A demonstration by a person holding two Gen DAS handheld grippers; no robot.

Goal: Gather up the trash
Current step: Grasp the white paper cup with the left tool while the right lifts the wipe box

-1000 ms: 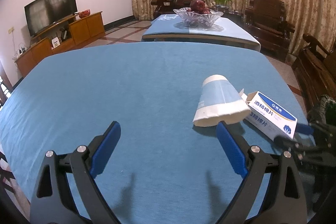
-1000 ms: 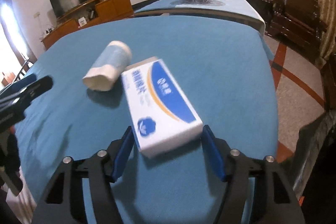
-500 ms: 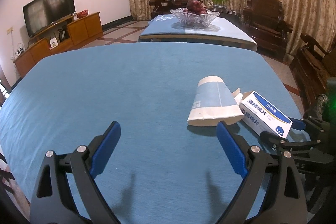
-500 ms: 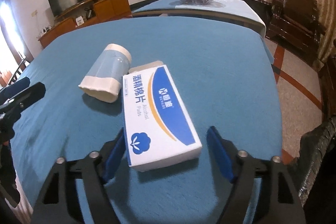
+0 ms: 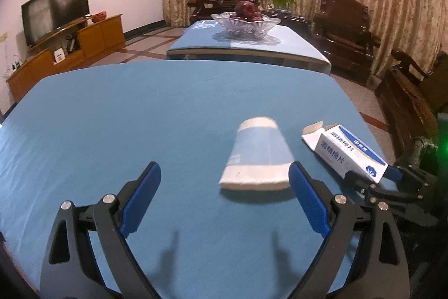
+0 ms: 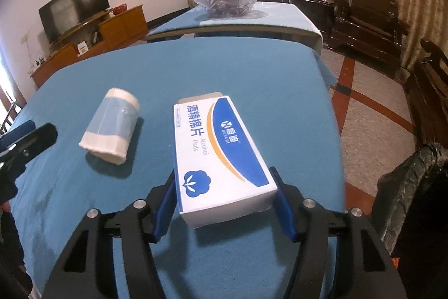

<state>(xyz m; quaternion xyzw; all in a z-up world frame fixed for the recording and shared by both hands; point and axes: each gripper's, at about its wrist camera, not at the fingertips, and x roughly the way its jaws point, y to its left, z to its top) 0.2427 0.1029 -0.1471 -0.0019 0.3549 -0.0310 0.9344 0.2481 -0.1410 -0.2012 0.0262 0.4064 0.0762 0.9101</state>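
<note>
Right wrist view: right gripper [image 6: 225, 196] straddled the near end of the alcohol pads box [image 6: 219, 156], blue pads hard against both long sides; its jaws had just been closing with the box between them. Box white and blue, cotton-boll logo at the near end, far flap open, its near end shadowed as if raised off the blue-covered counter [image 6: 252, 69]. Left of it, well apart, lay a flattened paper cup [image 6: 110, 128], pale blue with white bands, wide mouth toward the camera. The left gripper showed here only as a dark fingertip at the left edge. Left wrist view: left gripper [image 5: 224, 196] stood wide, nothing between its pads; the cup [image 5: 257, 156] lay just ahead, its mouth end near the right-hand finger [image 5: 306, 201], contact not clear. This view showed the box [image 5: 350, 150] from the side, open flap pointing away, the right gripper [image 5: 372, 175] clamped at its near end by the counter's right edge. Beyond, in both views: a second blue-covered table with a glass fruit bowl [image 5: 245, 23], a television [image 5: 54, 9] on a wooden cabinet, dark carved chairs, patterned curtains. Only the right view showed the tiled floor [image 6: 372, 108] beside the counter.
</note>
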